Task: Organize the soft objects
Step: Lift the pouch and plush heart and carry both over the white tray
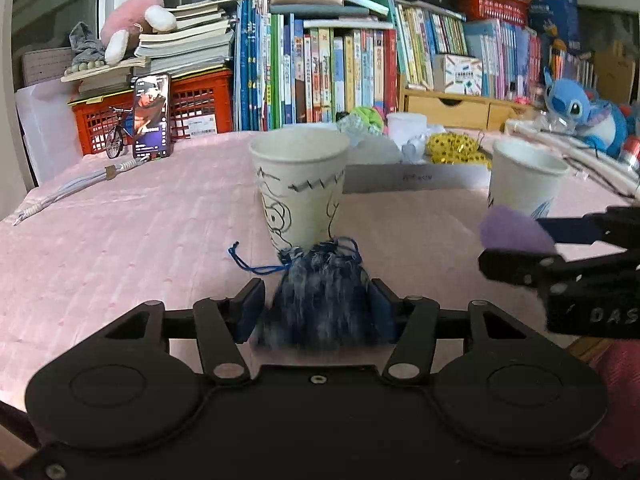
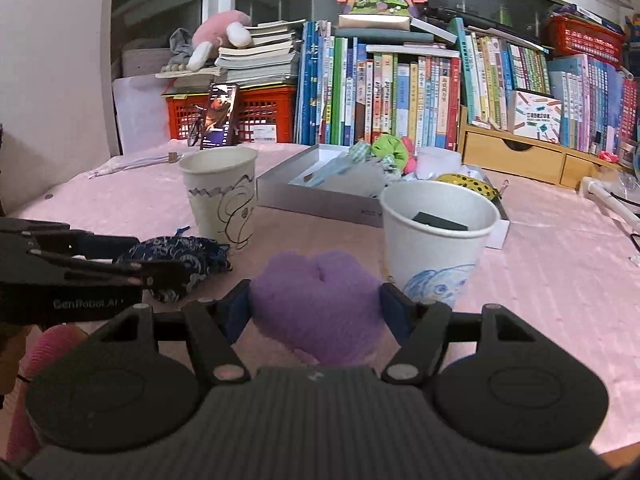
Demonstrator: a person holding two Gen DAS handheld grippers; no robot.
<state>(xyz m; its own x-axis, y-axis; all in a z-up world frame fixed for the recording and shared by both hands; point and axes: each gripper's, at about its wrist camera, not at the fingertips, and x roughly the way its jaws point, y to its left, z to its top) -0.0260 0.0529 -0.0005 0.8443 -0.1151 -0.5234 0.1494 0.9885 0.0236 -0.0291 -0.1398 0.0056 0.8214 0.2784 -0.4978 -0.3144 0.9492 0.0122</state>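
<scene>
- Left gripper (image 1: 318,304): jaws closed on a dark blue patterned drawstring pouch (image 1: 320,296), held low over the desk (image 1: 132,240), just in front of the paper cup with the black line drawing (image 1: 300,188). Pouch cord trails loose to the left.
- Right gripper (image 2: 316,304): jaws clamped on a purple fuzzy soft piece (image 2: 316,300), just beside the paper cup with the blue drawing (image 2: 436,240), which already contains a dark flat item; what it is cannot be told.
- Step in hand, by judgement: one soft object to each cup. Lift each above its rim before moving forward, since light paper cups tip at a nudge. Centre the load over the mouth and open the jaws only once the bulk is inside. The pouch looks wide for its cup, so bottom end first may suit; mind the loose cord catching the rim.
- Surface: desk under a pink quilted cover. A shallow grey box (image 2: 320,196) of further soft oddments sits behind the cups toward the far edge; a white cable lies near the far left corner.
- Room: packed row of books (image 1: 320,72) along the back, red crate (image 1: 200,108) with a phone propped against it, pink plush on stacked books, blue Stitch plush (image 1: 580,112) at the right edge.
</scene>
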